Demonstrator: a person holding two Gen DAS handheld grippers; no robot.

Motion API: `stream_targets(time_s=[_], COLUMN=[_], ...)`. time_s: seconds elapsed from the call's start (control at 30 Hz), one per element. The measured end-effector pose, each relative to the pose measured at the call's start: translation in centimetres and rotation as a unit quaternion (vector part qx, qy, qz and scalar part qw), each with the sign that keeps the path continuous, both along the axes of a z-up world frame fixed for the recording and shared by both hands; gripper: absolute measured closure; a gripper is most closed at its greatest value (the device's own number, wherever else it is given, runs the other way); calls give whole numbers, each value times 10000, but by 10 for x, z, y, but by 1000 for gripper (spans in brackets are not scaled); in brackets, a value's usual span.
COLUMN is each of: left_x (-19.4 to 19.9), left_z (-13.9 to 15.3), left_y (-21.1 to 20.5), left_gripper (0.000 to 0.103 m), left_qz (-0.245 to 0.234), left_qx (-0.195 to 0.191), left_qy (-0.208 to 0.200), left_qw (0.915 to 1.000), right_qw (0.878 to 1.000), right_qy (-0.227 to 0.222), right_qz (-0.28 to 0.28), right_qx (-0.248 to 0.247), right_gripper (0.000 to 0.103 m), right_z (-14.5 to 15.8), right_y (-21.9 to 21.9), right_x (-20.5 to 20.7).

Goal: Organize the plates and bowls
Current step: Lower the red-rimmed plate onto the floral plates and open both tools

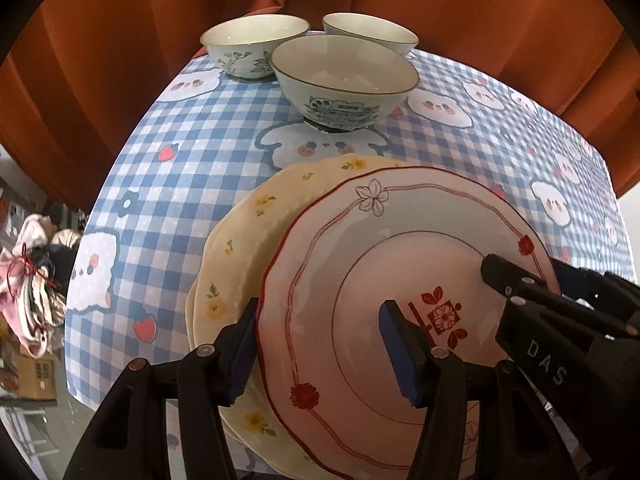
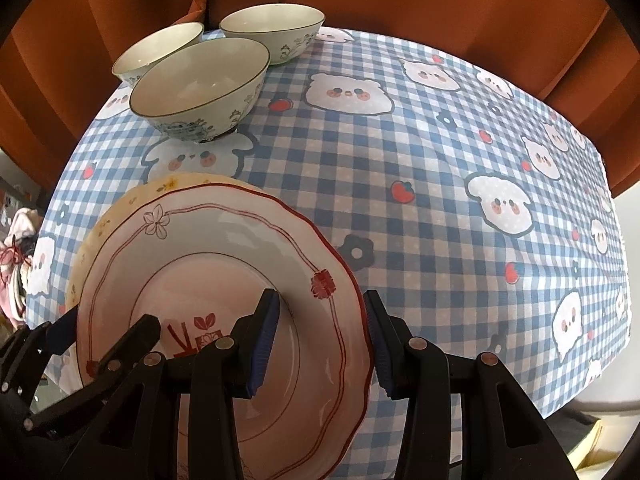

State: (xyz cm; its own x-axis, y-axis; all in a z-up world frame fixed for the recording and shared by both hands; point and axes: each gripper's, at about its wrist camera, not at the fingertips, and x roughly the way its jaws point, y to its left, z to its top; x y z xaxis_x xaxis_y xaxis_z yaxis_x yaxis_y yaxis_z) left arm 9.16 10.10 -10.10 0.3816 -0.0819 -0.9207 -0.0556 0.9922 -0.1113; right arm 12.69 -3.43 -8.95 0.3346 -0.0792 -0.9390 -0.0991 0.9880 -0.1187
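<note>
A pink plate with a red rim (image 1: pixel 360 264) (image 2: pixel 224 256) lies on top of a yellow flowered plate (image 1: pixel 248 232) (image 2: pixel 120 204) at the near edge of the table. My left gripper (image 1: pixel 320 348) is open, its fingers straddling the pink plate's left rim. My right gripper (image 2: pixel 324 344) is open, its fingers straddling the plate's right rim; it also shows in the left wrist view (image 1: pixel 520 292). Three white bowls with blue-green patterns stand at the far side: one nearer (image 1: pixel 344 80) (image 2: pixel 200 84), two behind (image 1: pixel 252 46) (image 1: pixel 370 34).
The table carries a blue checked cloth with cartoon animals (image 2: pixel 440 184). An orange curtain (image 1: pixel 120 40) hangs behind it. Clutter and a box lie on the floor at the left (image 1: pixel 32 300).
</note>
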Motion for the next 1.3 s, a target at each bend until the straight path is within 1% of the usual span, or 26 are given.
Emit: stream_targets(time_s=[0.23,0.33,0.37,0.4,0.63,0.77,0.87,1.0,1.07,1.23,1.3], left_x=[1,3,3,3,-1,-2,-4,-3,-2,0,0], left_z=[-1,-1,-1,0,3,6,9,8,8,7,6], left_y=[2,4,5,4,3,8,8,13,15,17,15], left_gripper=[42,42,42,42,41,41,41,39,38,34,30], left_qz=[10,116,165,182,204,286,326,457,505,501,414], left_qx=[-49,-141,-170,-164,-12,-84,42,192,271,394,414], left_qy=[-12,-16,-26,-30,-92,-90,-114,-108,-133,-235,-264], left_qw=[10000,9998,9997,9997,9997,9995,9994,9987,9983,9977,9979], right_qw=[9996,9994,9993,9994,9994,9992,9989,9982,9983,9984,9986], right_qy=[25,-101,-101,-92,-37,29,73,144,102,-8,-35], right_qz=[2,9,16,7,60,52,30,85,175,271,301], right_qx=[269,323,348,324,350,390,454,568,541,489,434], right_gripper=[56,64,72,76,76,75,75,75,75,75,75], right_z=[5,15,17,17,16,11,8,5,4,3,2], right_y=[-8,-12,-14,-15,-15,-14,-13,-8,-2,8,9], right_x=[-3,-9,-9,-10,-12,-11,-9,-7,-6,-1,-2])
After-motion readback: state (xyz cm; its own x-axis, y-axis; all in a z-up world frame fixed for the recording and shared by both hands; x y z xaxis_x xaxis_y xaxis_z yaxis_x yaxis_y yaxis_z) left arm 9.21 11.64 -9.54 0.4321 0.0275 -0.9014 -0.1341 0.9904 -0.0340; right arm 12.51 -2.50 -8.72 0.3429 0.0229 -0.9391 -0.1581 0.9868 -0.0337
